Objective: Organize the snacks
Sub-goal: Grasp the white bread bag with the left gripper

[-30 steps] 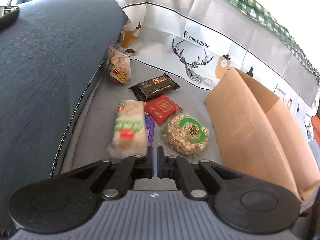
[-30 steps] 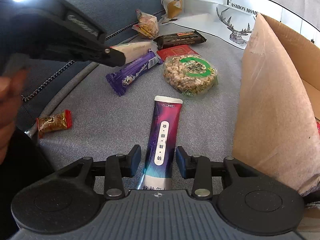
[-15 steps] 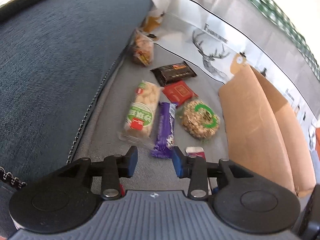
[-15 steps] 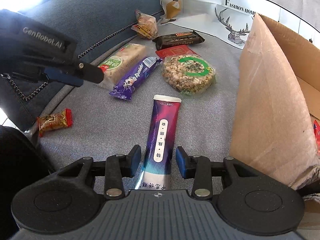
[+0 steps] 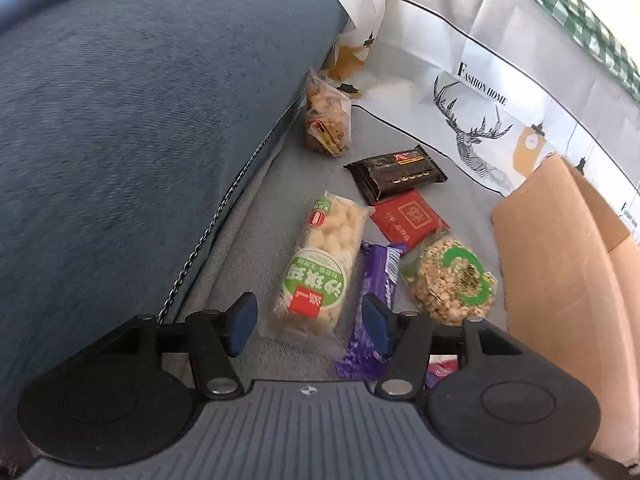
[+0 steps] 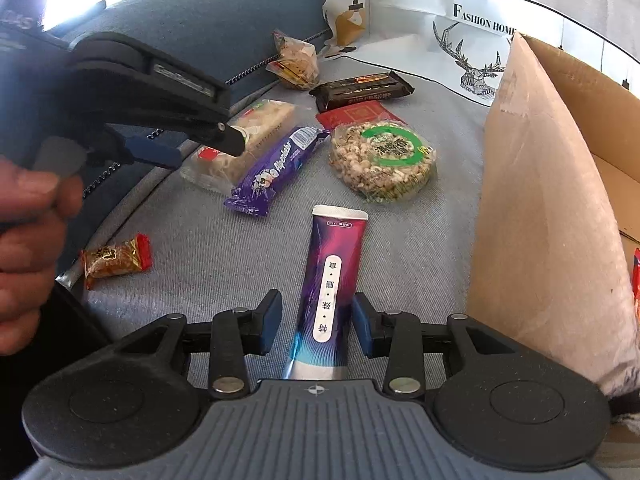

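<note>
Left claw (image 5: 310, 322) above grey couch seat (image 5: 256, 240)

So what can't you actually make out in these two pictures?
- Inside of the cardboard box: both views, hidden by its near wall.
- Lower end of the purple tube: right wrist view, under the camera housing.
- Purple bar's lower end: left wrist view, behind the left gripper fingers.
- Pink wrapper: left wrist view, mostly hidden.
- Small print on the packets: too small.

"FASHION HOME" is printed on the white cloth (image 5: 482, 88) beside a deer drawing (image 5: 472, 132).
</note>
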